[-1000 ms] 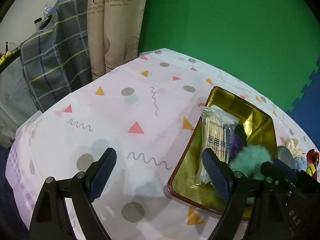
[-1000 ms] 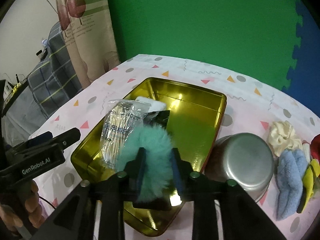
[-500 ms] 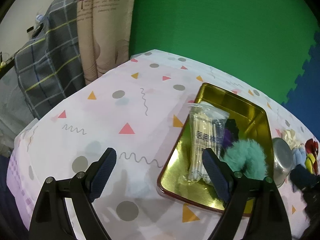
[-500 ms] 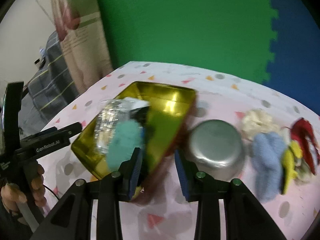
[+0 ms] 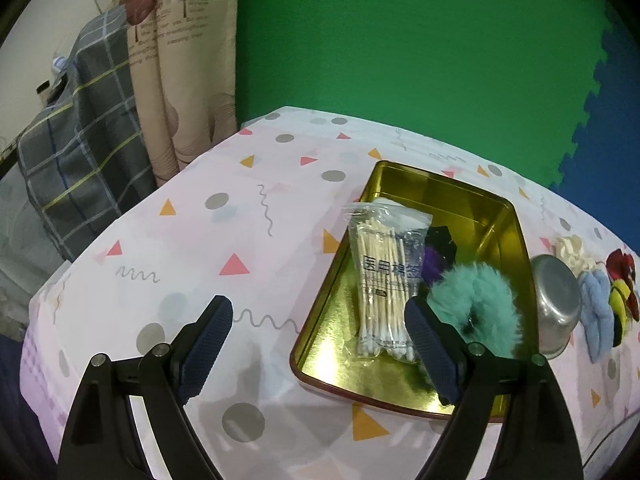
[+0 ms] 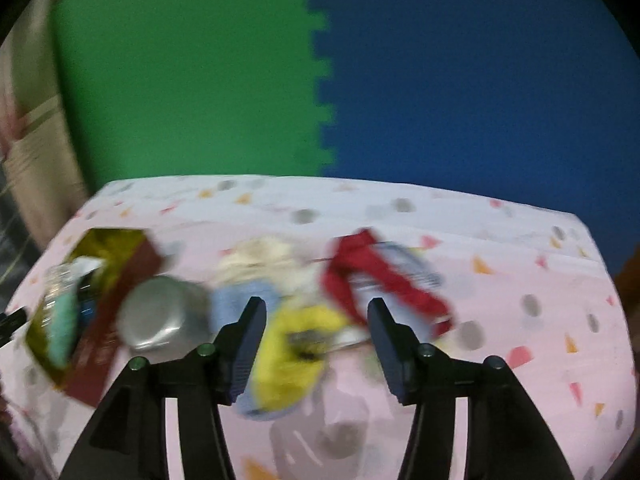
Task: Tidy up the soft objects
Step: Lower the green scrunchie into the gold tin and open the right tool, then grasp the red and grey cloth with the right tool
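A gold tin tray [image 5: 404, 184] [image 6: 100, 244] holds a bag of cotton swabs [image 5: 384, 276], a fluffy teal scrunchie [image 5: 476, 304] [image 6: 64, 328] and dark purple and black soft pieces [image 5: 436, 256]. My left gripper [image 5: 316, 348] hangs open over the tablecloth beside the tray's near left corner, holding nothing. In the blurred right wrist view my right gripper [image 6: 316, 340] hovers above a pile of soft things, its jaws opening and empty: a yellow piece [image 6: 292, 356], a light blue piece [image 6: 236, 300] [image 5: 598, 312], a cream scrunchie [image 6: 260, 256] [image 5: 572, 252] and a red one [image 6: 384, 280] [image 5: 620, 264].
An upturned steel bowl [image 5: 554, 308] [image 6: 160, 316] stands between the tray and the soft pile. The table wears a pink patterned cloth [image 5: 200, 248]. A curtain [image 5: 180, 80] and a plaid cloth [image 5: 80, 140] lie beyond the table's left edge. Green and blue foam mats back the table.
My right gripper let go of the teal scrunchie in the tray, swung right to the soft pile and opened wider. The left gripper barely shifted.
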Tool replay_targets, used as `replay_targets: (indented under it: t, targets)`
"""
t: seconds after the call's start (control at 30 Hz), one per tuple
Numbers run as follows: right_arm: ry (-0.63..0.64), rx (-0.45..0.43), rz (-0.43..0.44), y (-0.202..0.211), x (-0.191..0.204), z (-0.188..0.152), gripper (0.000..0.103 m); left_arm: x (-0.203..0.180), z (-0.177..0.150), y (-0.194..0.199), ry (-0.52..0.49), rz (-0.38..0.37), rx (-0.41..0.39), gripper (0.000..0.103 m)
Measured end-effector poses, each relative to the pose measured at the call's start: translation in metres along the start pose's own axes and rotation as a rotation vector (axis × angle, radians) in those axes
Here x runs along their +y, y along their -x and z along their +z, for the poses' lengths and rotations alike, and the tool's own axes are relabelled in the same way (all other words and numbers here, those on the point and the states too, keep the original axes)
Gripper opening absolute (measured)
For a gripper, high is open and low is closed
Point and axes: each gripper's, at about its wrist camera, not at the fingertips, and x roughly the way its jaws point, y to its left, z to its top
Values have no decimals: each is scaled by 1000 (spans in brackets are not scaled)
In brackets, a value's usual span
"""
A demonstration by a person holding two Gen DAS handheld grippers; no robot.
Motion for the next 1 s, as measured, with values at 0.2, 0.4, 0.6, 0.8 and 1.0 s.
replay_targets:
  t: [0.2,0.4,0.6,0.8,1.0]
  targets:
    - [-41,55,-72,-42,-32,17,58,-10,-3,2,-47,-7,-18,87]
    - [-18,77,-67,-80,-30,28,59,-30,-8,5,-91,-43,-13,88]
    - [-13,74,-64,-87,-43,12,59,-62,-14,10,-186,-75,-9,88]
    - [-33,51,-28,-64,-60,-4,31,-99,-18,23,-259,-133,-19,88]
    - [-53,10,5,-33,-70,-16,28,-144,-24,37,-338,-221,-26,88]
